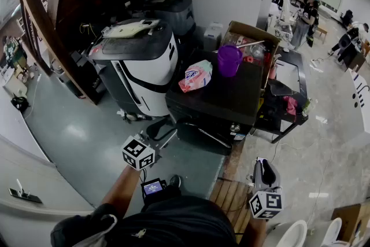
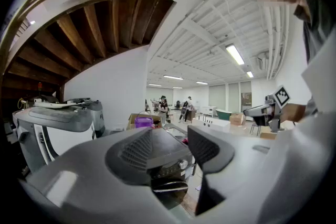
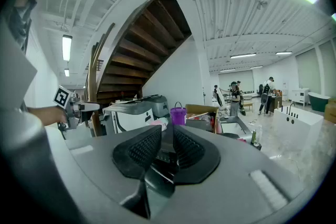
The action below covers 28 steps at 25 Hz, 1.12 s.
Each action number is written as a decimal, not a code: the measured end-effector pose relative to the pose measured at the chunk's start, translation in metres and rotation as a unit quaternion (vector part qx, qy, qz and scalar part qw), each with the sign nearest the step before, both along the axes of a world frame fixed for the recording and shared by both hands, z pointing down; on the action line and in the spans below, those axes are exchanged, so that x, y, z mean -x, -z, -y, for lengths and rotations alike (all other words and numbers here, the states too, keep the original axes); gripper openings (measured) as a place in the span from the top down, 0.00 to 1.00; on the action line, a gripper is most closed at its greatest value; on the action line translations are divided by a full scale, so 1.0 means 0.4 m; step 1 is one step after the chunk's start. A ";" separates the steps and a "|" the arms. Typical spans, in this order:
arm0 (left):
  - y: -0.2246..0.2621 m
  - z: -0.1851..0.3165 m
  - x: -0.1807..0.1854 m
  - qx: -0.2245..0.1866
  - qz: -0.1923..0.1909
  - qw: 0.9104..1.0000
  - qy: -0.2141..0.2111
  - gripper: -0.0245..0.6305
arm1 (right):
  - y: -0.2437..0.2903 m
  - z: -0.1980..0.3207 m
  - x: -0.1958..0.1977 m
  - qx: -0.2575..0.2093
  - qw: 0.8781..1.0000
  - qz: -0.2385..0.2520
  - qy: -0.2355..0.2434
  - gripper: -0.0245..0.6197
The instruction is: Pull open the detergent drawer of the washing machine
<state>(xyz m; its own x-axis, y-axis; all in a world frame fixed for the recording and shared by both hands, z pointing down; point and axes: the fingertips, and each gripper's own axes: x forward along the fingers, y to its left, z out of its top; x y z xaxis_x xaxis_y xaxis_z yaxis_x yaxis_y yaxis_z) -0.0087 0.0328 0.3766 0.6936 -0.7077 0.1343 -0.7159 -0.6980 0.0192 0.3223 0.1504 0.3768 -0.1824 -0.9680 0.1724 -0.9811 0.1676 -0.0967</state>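
The black washing machine [image 1: 217,98] stands in the middle of the head view, its front turned toward me; its detergent drawer cannot be told apart from the dark front panel. My left gripper [image 1: 163,135] is held a short way before the machine's lower left corner, touching nothing. In the left gripper view its jaws [image 2: 170,149] stand apart and empty, with the machine's control panel [image 2: 169,164] showing between them. My right gripper [image 1: 261,162] hangs lower right, farther from the machine. Its pads [image 3: 168,147] are nearly together with nothing in them.
A purple bucket [image 1: 229,59] and a pink detergent bag [image 1: 196,76] sit on the machine's top. A white-and-grey appliance [image 1: 141,63] stands to its left, under a wooden staircase [image 1: 52,20]. Behind are a cardboard box [image 1: 251,37] and people [image 1: 303,14]. A wooden pallet [image 1: 231,196] lies at my feet.
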 end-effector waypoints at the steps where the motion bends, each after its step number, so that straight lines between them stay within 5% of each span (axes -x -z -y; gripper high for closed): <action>1: -0.001 -0.004 -0.006 0.002 -0.001 1.000 -0.004 0.58 | -0.001 -0.002 -0.003 0.000 1.000 0.000 0.000 0.85; 5: -0.005 -0.013 -0.021 0.008 -0.004 1.000 -0.016 0.49 | -0.001 -0.006 -0.005 0.000 1.000 0.000 -0.001 0.85; 12: -0.009 -0.027 -0.019 0.008 -0.001 1.000 -0.015 0.49 | 0.007 -0.012 -0.010 -0.013 1.000 0.022 0.001 0.84; 18: -0.013 -0.038 -0.005 0.011 0.004 1.000 -0.015 0.49 | -0.004 -0.019 0.016 -0.005 0.999 0.024 0.020 0.70; 28: -0.023 -0.056 0.009 0.017 -0.029 0.999 0.009 0.49 | 0.028 -0.004 0.010 0.005 0.999 0.002 0.033 0.70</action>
